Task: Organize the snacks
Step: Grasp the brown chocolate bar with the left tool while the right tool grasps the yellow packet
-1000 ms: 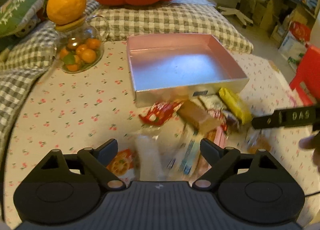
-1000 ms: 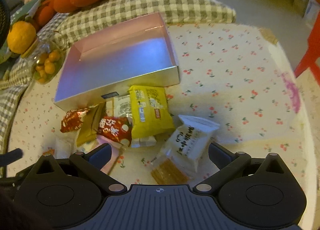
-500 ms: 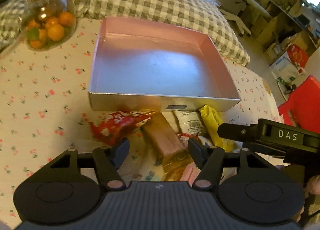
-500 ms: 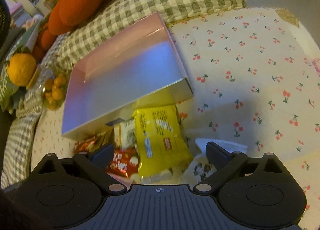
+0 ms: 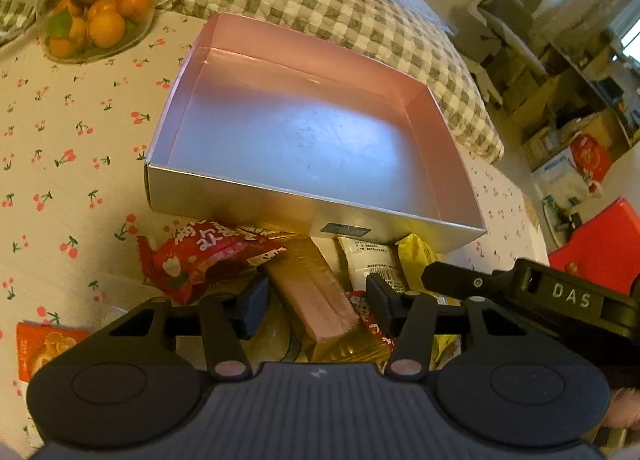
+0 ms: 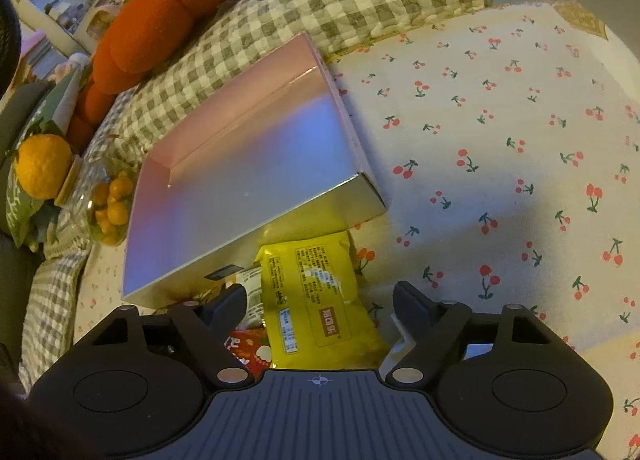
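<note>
Left wrist view: a shiny pink box (image 5: 304, 139) sits on the table (image 5: 72, 131), near its far edge by a checked cushion (image 5: 340, 15). The box is square, shallow and smooth, with nothing inside. Snacks lie in a pile right against its near wall. One long pink and gold bar (image 5: 316, 300) lies between the fingers of the left claw (image 5: 314, 302). The fingers are spread on each side of the bar, and I cannot tell if they touch it. One crinkly red packet (image 5: 200, 256) lies left of the bar. One small orange packet (image 5: 44, 344) lies near the table's left edge. The tablecloth is white with little red cherries. One round glass jar (image 5: 96, 3) of little oranges stands at the far left corner.

Right wrist view: one flat yellow packet (image 6: 316, 296), smooth and shiny, lies with its far end touching the box (image 6: 248, 179). The right claw (image 6: 320, 308) is spread wide over it, holding nothing. One white packet (image 6: 400, 336) peeks out by the right finger.
</note>
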Action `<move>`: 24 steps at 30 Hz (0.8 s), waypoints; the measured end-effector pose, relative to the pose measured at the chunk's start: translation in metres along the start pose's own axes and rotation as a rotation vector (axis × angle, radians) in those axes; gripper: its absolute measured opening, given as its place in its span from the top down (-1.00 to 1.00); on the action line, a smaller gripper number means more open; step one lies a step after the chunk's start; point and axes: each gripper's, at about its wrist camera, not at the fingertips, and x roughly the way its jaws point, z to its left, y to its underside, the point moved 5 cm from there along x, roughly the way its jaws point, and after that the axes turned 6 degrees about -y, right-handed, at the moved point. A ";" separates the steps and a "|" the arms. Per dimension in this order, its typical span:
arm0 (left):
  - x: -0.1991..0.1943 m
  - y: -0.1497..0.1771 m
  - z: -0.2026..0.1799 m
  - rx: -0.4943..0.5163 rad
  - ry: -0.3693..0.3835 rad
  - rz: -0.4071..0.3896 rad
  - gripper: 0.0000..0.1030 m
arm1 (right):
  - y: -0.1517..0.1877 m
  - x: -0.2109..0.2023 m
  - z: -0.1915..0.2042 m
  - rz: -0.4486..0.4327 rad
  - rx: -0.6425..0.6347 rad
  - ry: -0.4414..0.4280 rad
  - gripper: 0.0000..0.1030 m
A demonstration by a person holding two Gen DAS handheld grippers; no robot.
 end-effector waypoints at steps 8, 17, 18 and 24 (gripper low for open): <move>-0.002 0.000 0.010 -0.019 -0.043 -0.021 0.49 | 0.004 0.003 0.002 -0.006 -0.009 0.015 -0.11; -0.010 0.003 0.012 -0.009 -0.049 -0.014 0.53 | 0.004 -0.002 0.002 -0.006 0.028 0.012 -0.03; -0.011 0.003 0.011 -0.007 -0.046 -0.011 0.53 | 0.004 -0.003 0.002 -0.006 0.032 0.011 -0.03; -0.019 0.003 0.012 -0.020 -0.027 0.007 0.53 | 0.004 -0.016 0.004 -0.020 0.062 0.002 -0.03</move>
